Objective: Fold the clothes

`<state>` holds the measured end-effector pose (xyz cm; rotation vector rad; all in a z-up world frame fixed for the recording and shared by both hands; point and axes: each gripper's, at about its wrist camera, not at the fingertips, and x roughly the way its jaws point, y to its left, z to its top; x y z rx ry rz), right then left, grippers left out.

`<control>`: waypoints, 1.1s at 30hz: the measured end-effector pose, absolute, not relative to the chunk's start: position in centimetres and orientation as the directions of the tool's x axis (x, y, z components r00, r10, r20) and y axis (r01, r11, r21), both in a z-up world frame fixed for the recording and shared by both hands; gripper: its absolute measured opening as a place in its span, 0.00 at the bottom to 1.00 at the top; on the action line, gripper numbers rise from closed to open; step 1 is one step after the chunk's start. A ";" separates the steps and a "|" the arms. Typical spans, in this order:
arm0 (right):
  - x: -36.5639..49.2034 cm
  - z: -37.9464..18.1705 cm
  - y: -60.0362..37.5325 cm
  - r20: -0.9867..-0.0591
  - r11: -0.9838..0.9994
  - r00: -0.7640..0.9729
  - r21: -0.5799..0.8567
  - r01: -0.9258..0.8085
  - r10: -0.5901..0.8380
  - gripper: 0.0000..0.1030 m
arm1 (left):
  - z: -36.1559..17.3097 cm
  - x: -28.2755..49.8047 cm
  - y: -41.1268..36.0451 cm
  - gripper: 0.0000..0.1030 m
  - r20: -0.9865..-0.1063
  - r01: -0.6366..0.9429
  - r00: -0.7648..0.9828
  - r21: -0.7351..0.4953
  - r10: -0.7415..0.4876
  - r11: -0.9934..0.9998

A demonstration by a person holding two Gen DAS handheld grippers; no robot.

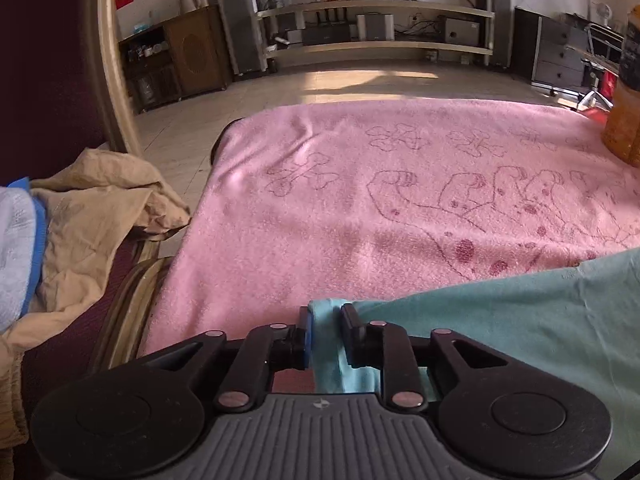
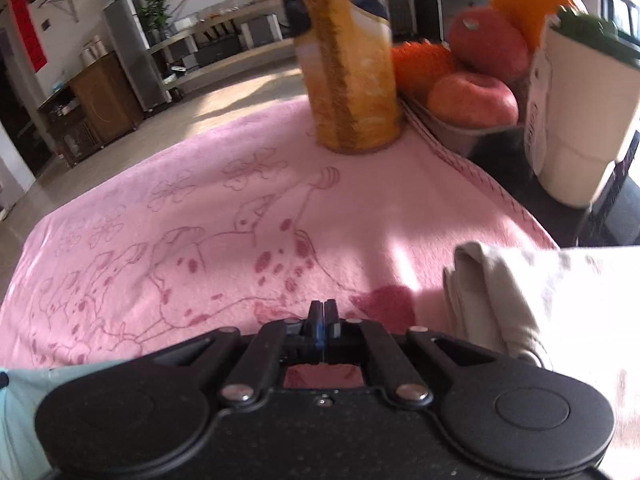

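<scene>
A teal garment [image 1: 520, 320] lies at the near right of the pink blanket [image 1: 360, 200]. My left gripper [image 1: 325, 312] is shut on a bunched edge of the teal garment, low over the blanket's near edge. My right gripper [image 2: 323, 308] is shut and empty, just above the pink blanket [image 2: 200, 220]. A corner of the teal garment [image 2: 20, 408] shows at the lower left of the right wrist view. A folded whitish cloth [image 2: 500, 288] lies on the blanket just to the right of the right gripper.
A tan garment [image 1: 92, 216] and a white-and-blue cloth [image 1: 16, 256] lie heaped at the left. An orange container [image 2: 352, 80], a tray of fruit [image 2: 472, 96] and a white pot [image 2: 580, 120] stand at the blanket's far right.
</scene>
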<state>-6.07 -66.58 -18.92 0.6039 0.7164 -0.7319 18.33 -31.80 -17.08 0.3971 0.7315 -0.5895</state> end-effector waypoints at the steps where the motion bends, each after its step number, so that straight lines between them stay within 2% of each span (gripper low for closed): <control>1: -6.5 -18.5 -66.7 -0.752 0.586 0.538 0.254 0.769 -0.380 0.03 | -16.6 18.4 -31.4 0.23 -0.719 0.602 0.609 0.144 -0.334 0.785; 4: -8.1 -16.0 -66.2 -0.736 0.560 0.576 0.325 0.762 -0.355 0.05 | -14.7 17.5 -29.7 0.22 -0.721 0.544 0.652 0.227 -0.236 0.808; 7: -10.4 -12.6 -64.1 -0.703 0.566 0.649 0.421 0.709 -0.291 0.07 | -12.6 15.6 -27.7 0.23 -0.743 0.535 0.635 0.227 -0.211 0.813; 10: -13.7 -9.0 -60.5 -0.589 0.591 0.779 0.556 0.584 -0.215 0.07 | -11.0 12.2 -25.2 0.30 -0.743 0.571 0.610 0.170 -0.276 0.803; 13: -16.3 -7.3 -56.6 -0.516 0.626 0.841 0.605 0.493 -0.163 0.09 | -11.2 9.3 -22.9 0.30 -0.746 0.622 0.540 0.041 -0.391 0.782; 16: -16.1 -9.1 -54.8 -0.560 0.636 0.822 0.598 0.487 -0.103 0.11 | -12.8 7.8 -23.5 0.27 -0.754 0.677 0.475 -0.018 -0.454 0.736; 19: -13.9 -13.5 -54.6 -0.642 0.605 0.767 0.607 0.516 -0.011 0.11 | -14.1 6.4 -25.3 0.22 -0.761 0.725 0.456 0.016 -0.463 0.688; 22: -12.2 -16.3 -54.5 -0.709 0.594 0.704 0.576 0.562 0.021 0.11 | -14.7 5.6 -26.1 0.22 -0.764 0.736 0.474 0.070 -0.438 0.673; 29: -12.0 -18.5 -55.0 -0.708 0.522 0.706 0.607 0.599 0.013 0.11 | -15.6 5.2 -25.8 0.19 -0.769 0.744 0.474 0.089 -0.429 0.662; 33: -11.7 -19.1 -55.2 -0.730 0.532 0.683 0.573 0.624 -0.016 0.11 | -16.8 5.4 -26.2 0.14 -0.814 0.736 0.473 0.155 -0.338 0.659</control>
